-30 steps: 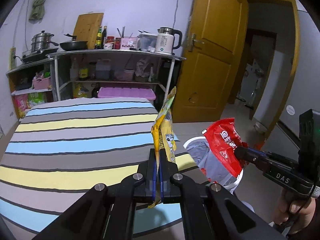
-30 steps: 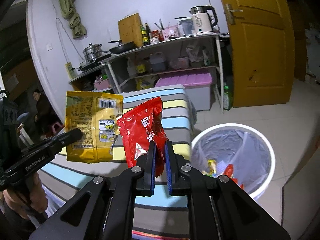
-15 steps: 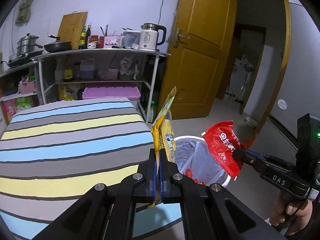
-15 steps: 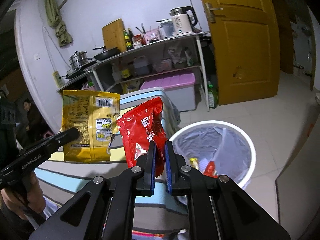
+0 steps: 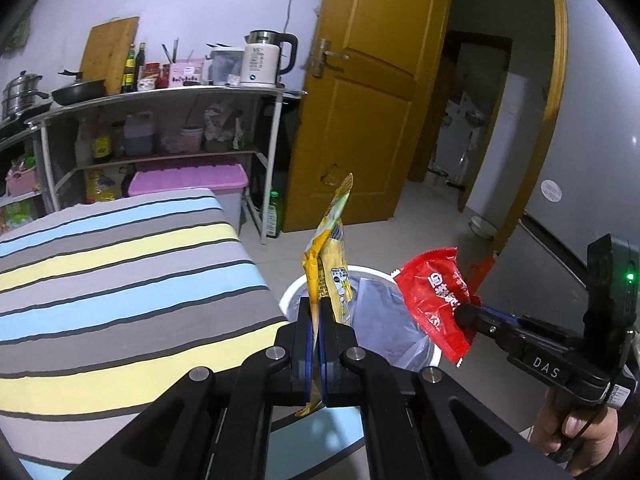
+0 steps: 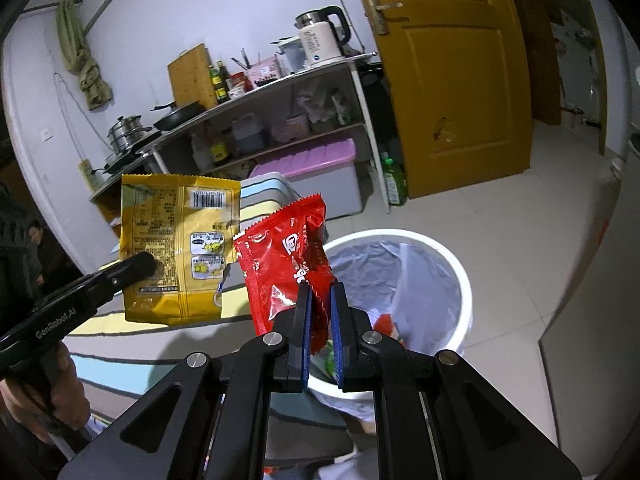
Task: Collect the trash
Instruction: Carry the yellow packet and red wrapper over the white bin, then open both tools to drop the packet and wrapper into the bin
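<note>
Above the white bin, beside the striped bed: my left hand-held gripper clenched on a yellow snack bag; my right hand-held gripper clenched on a red wrapper.

Glossy crinkled red foil wrapper, yellow plastic snack packet with a matt printed back, smooth white plastic bin lined with thin translucent film, woven striped cloth on the bed beside the bin, varnished wooden door, matt black plastic fingers
</note>
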Available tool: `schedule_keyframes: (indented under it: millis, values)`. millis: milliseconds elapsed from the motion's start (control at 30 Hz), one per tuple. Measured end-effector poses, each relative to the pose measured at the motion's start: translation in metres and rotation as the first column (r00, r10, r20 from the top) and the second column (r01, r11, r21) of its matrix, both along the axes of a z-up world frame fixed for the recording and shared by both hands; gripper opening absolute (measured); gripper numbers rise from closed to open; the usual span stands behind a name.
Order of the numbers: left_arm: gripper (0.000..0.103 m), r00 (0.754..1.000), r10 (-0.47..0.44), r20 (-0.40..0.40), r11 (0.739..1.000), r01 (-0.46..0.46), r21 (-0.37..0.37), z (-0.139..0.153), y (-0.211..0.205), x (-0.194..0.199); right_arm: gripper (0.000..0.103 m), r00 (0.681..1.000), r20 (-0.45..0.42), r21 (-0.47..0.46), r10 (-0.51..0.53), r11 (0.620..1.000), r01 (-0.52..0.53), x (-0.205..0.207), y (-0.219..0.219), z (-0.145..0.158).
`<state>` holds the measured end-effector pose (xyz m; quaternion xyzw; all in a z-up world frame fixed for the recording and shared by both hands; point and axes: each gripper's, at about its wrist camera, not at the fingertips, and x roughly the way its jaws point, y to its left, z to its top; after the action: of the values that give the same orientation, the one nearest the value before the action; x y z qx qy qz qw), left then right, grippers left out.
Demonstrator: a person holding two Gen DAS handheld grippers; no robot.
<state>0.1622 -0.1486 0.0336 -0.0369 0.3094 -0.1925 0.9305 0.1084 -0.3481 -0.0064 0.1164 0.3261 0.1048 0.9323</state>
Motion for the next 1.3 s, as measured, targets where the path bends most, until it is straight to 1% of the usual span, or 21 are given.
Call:
schedule_keyframes:
  millis: [300,667,867,967,1033,1067,1100,1133,1200,1300]
  values:
    - [0.002,0.998,-0.046,-0.037,0.999,0.046,0.005,-0.019,-0.025,0.020,0.009,0.998,-0.048,0.005,-0.041,0.999,0.041,0.015,-0.014,-0.017]
    - [0.002,0.993,-0.078,-0.085,0.997,0.080,0.012,-0.041,-0.047,0.041,0.009,0.993,-0.096,-0.002,-0.068,0.998,0.069,0.033,-0.028,-0.033]
    - [0.002,0.992,-0.086,-0.092,0.996,0.089,0.019,-0.049,-0.054,0.048,0.009,0.989,-0.120,-0.011,-0.092,0.996,0.091,0.039,-0.033,-0.042]
    - [0.012,0.992,-0.089,-0.091,0.995,0.092,0.026,-0.053,-0.059,0.051,0.011,0.986,-0.126,-0.016,-0.111,0.994,0.109,0.042,-0.037,-0.045]
    - [0.020,0.991,-0.095,-0.097,0.995,0.097,0.021,-0.055,-0.060,0.052,0.013,0.984,-0.126,-0.016,-0.123,0.992,0.122,0.043,-0.040,-0.047]
    - [0.021,0.990,-0.096,-0.099,0.995,0.099,0.019,-0.055,-0.060,0.053,0.015,0.984,-0.124,-0.016,-0.125,0.992,0.124,0.043,-0.040,-0.047]
    - [0.021,0.990,-0.097,-0.100,0.995,0.099,0.019,-0.056,-0.060,0.053,0.019,0.985,-0.121,-0.015,-0.125,0.992,0.124,0.043,-0.041,-0.047]
    - [0.021,0.990,-0.096,-0.102,0.995,0.098,0.020,-0.057,-0.060,0.054,0.026,0.985,-0.117,-0.015,-0.125,0.992,0.124,0.042,-0.041,-0.047]
    - [0.021,0.989,-0.096,-0.108,0.995,0.098,0.013,-0.058,-0.058,0.056,0.032,0.986,-0.108,-0.019,-0.126,0.992,0.125,0.041,-0.040,-0.045]
    - [0.021,0.991,-0.093,-0.098,0.996,0.095,0.007,-0.054,-0.053,0.053,0.032,0.987,-0.099,-0.026,-0.123,0.992,0.121,0.040,-0.036,-0.041]
